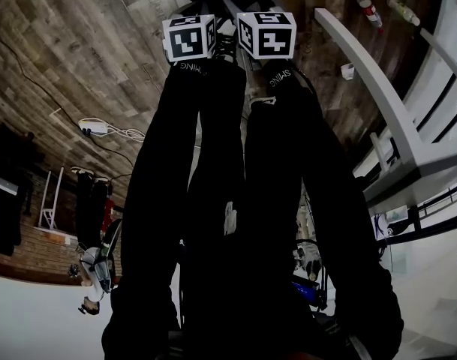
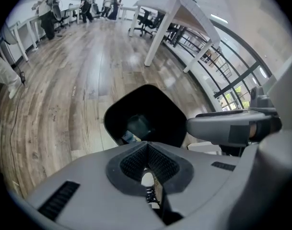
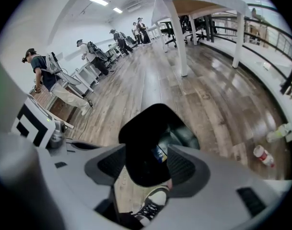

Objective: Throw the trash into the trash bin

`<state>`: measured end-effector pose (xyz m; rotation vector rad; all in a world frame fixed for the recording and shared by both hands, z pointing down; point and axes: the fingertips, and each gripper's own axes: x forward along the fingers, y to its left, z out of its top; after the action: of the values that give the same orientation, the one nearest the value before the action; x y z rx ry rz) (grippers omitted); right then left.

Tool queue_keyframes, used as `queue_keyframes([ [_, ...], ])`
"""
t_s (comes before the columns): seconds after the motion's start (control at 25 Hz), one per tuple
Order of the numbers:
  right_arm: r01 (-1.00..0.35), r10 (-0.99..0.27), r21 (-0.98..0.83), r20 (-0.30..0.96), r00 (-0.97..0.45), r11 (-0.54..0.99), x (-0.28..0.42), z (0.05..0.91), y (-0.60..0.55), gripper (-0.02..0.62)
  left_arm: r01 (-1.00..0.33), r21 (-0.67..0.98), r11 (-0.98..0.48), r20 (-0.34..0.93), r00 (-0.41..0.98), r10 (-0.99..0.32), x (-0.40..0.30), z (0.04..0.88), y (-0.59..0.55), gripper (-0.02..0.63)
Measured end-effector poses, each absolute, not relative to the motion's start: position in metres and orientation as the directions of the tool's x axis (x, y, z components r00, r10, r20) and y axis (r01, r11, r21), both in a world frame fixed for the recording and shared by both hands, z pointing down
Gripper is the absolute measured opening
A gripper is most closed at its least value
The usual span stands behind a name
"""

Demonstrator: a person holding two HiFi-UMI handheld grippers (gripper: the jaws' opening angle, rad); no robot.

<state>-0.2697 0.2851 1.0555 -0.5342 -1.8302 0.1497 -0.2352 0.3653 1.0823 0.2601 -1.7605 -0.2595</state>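
A black trash bin [image 2: 146, 111] stands open on the wood floor right under both grippers, its mouth also filling the gap ahead in the right gripper view [image 3: 153, 128]. A small coloured piece of trash [image 3: 159, 153] lies inside it. My left gripper [image 2: 146, 150] is shut, pads meeting, nothing between them. My right gripper [image 3: 146, 164] is open and empty over the bin's mouth. In the head view only the two marker cubes [image 1: 189, 37] [image 1: 266, 34] and black sleeves show; the bin is hidden.
A red-and-white bottle [image 3: 263, 155] and a pale bottle [image 3: 280, 131] lie on the floor to the right by a railing. A white table [image 3: 184, 28] stands beyond the bin. Several people work at desks [image 3: 90, 56] far back. A shoe [image 3: 150, 206] shows below.
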Motion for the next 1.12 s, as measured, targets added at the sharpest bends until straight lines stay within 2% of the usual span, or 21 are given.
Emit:
queue_keyframes([
  [0.4,0.279,0.421,-0.340,0.848,-0.321,0.898,-0.262,0.958,0.265,0.270,-0.052,0.315,0.948,0.908,-0.276,-0.316,-0.237,0.994,0.346,0.002],
  [0.64,0.266,0.410,-0.328,0.833,-0.372,0.907,-0.245,0.856,0.247,0.150,-0.108,0.326,0.939,0.876,-0.339,-0.343,-0.229,0.891,0.322,0.002],
  [0.8,0.255,0.391,-0.306,0.811,-0.435,0.917,-0.231,0.781,0.227,0.030,-0.160,0.311,0.937,0.850,-0.395,-0.350,-0.221,0.815,0.304,0.002],
  [1.12,0.276,0.399,-0.289,0.714,-0.576,0.917,-0.198,0.633,0.185,0.015,-0.263,0.322,0.910,0.763,-0.497,-0.413,-0.201,0.670,0.244,0.000],
])
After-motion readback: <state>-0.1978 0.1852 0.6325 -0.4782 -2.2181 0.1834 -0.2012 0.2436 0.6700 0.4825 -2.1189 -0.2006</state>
